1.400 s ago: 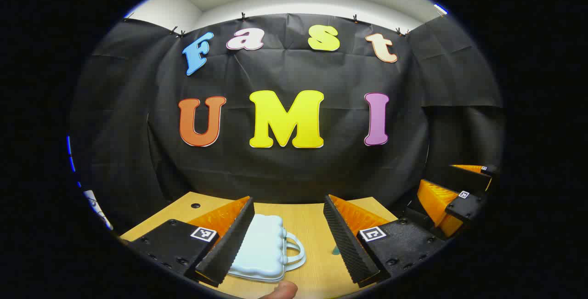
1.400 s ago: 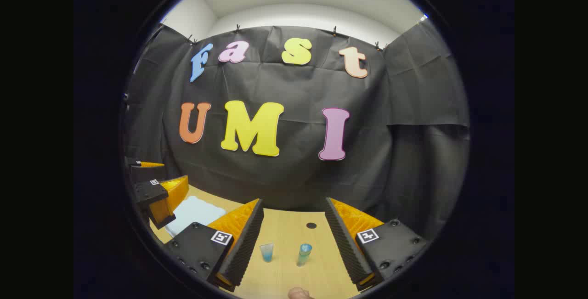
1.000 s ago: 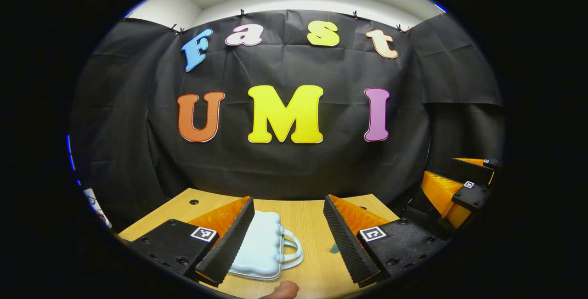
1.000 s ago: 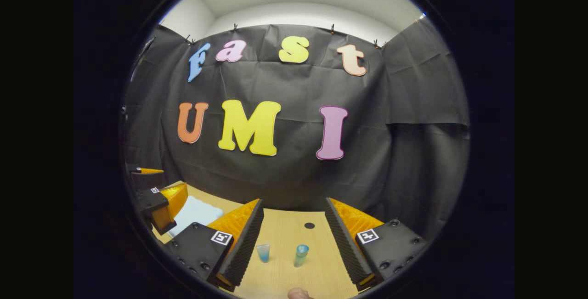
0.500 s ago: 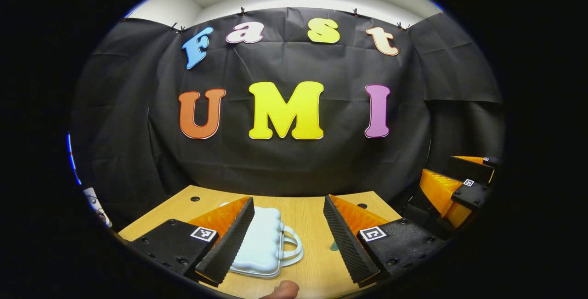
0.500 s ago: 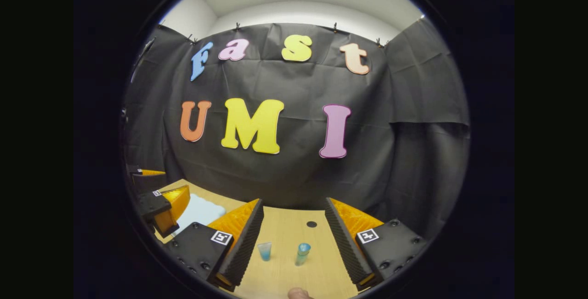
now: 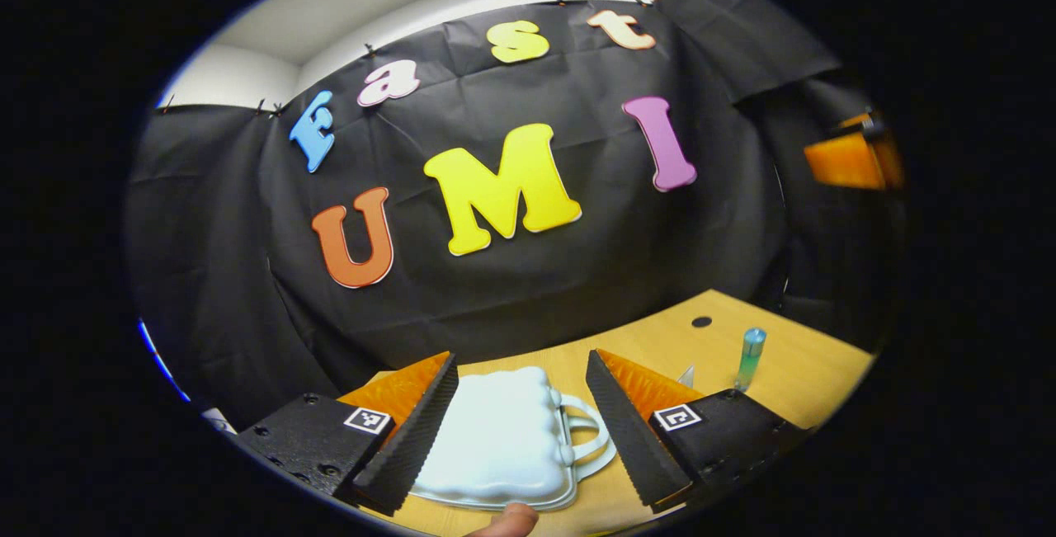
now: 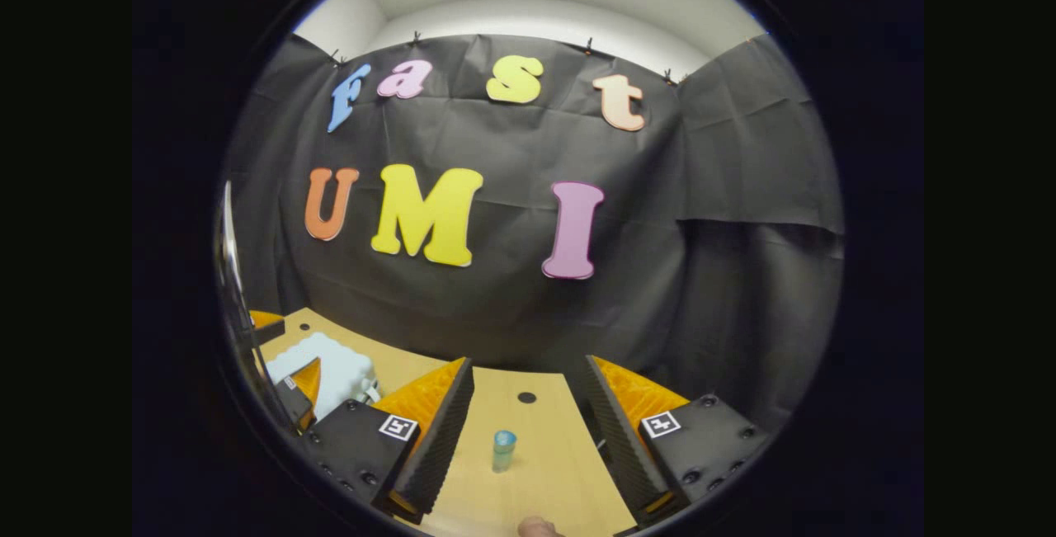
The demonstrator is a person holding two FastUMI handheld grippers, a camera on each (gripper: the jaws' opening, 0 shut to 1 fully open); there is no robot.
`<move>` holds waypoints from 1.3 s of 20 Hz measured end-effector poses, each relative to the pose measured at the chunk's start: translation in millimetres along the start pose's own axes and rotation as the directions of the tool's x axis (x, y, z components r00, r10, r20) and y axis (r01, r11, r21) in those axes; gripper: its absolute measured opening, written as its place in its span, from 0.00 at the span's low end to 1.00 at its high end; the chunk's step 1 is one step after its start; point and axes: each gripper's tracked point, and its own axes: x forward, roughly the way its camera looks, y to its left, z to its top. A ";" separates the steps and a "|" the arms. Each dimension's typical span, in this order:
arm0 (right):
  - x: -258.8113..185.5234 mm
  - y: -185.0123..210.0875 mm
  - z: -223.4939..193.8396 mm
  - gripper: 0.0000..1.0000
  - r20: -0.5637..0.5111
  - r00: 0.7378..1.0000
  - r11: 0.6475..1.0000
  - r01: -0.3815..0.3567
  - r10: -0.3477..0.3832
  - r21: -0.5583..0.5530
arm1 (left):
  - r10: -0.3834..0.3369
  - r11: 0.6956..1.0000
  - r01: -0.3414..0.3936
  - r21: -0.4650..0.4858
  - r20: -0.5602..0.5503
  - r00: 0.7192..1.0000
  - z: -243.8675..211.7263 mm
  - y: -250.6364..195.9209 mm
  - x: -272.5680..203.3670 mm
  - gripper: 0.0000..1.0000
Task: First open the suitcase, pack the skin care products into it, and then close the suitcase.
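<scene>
A pale blue suitcase (image 7: 503,438) lies flat and closed on the wooden table (image 7: 792,364), its handle (image 7: 590,438) pointing right. My left gripper (image 7: 520,365) is open, tilted, and hovers over the case with a finger on either side of it. To the right stand a slim teal bottle (image 7: 749,358) and a small clear cup (image 7: 686,374), half hidden by my finger. My right gripper (image 8: 528,364) is open, with the bottle (image 8: 503,449) upright on the table between its fingers. The suitcase (image 8: 326,372) and the left gripper (image 8: 285,355) are at its far left.
The table (image 8: 544,471) has a round cable hole (image 7: 701,322), the same hole (image 8: 526,397) lying just beyond the bottle. The black cloth wall closes the back. A thumb tip (image 7: 507,516) sits at the bottom edge. The right gripper (image 7: 850,159) is a blur at upper right.
My left gripper has rolled to a tilt and come nearer the suitcase, which looks larger. My right gripper has swung so that the bottle is centred between its fingers; the cup has left its view.
</scene>
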 end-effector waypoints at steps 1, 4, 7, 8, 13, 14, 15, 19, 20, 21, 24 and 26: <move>0.0 -7.1 0.6 0.80 0.006 1.000 1.000 0.007 -0.007 -0.011 | -0.011 0.999 0.011 0.034 -0.013 1.000 -13.7 -7.4 1.6 0.98; 4.4 -23.8 -5.2 0.79 0.004 1.000 0.999 0.027 -0.026 -0.027 | -0.008 0.983 0.014 0.182 -0.034 0.999 -40.8 -25.7 6.9 0.99; 6.6 -35.5 -3.3 0.80 0.023 0.999 0.997 0.037 -0.035 -0.062 | -0.029 0.939 0.044 0.342 -0.048 0.998 -66.1 -45.0 19.9 0.98; 7.2 -34.7 -2.8 0.80 0.034 0.999 0.997 0.028 -0.026 -0.074 | -0.030 0.917 0.051 0.396 -0.058 0.998 -75.4 -52.4 23.0 0.98; 10.5 -37.6 -7.2 0.80 0.048 0.998 0.997 -0.024 0.028 -0.075 | 0.039 0.780 0.054 0.624 -0.134 0.990 -112.3 -59.8 41.3 0.97; 12.6 -39.3 -10.5 0.79 0.047 0.998 0.997 -0.030 0.034 -0.077 | 0.053 0.747 0.052 0.662 -0.138 0.989 -115.4 -60.5 44.7 0.97; 13.7 -44.6 -12.6 0.80 0.048 0.998 0.996 -0.028 0.032 -0.082 | 0.063 0.720 0.054 0.692 -0.142 0.988 -118.5 -61.2 49.9 0.97; 15.4 -64.4 -6.9 0.80 0.103 0.994 0.994 -0.007 0.019 -0.111 | 0.127 0.633 0.069 0.771 -0.191 0.973 -140.2 -58.0 62.0 0.96; 16.3 -67.4 -9.6 0.79 0.110 0.994 0.993 -0.013 0.025 -0.114 | 0.136 0.618 0.080 0.782 -0.207 0.969 -145.4 -57.0 65.7 0.96; 16.9 -70.3 -11.5 0.79 0.114 0.993 0.993 -0.020 0.034 -0.119 | 0.143 0.602 0.091 0.793 -0.220 0.965 -150.0 -57.9 67.4 0.97; 17.1 -79.8 -21.5 0.80 0.111 0.992 0.992 -0.043 0.056 -0.116 | 0.159 0.549 0.084 0.832 -0.203 0.966 -146.8 -57.3 68.6 0.94; 21.3 -82.6 -30.6 0.80 0.093 0.993 0.993 -0.060 0.069 -0.099 | 0.160 0.524 0.087 0.847 -0.198 0.967 -145.0 -57.9 70.5 0.92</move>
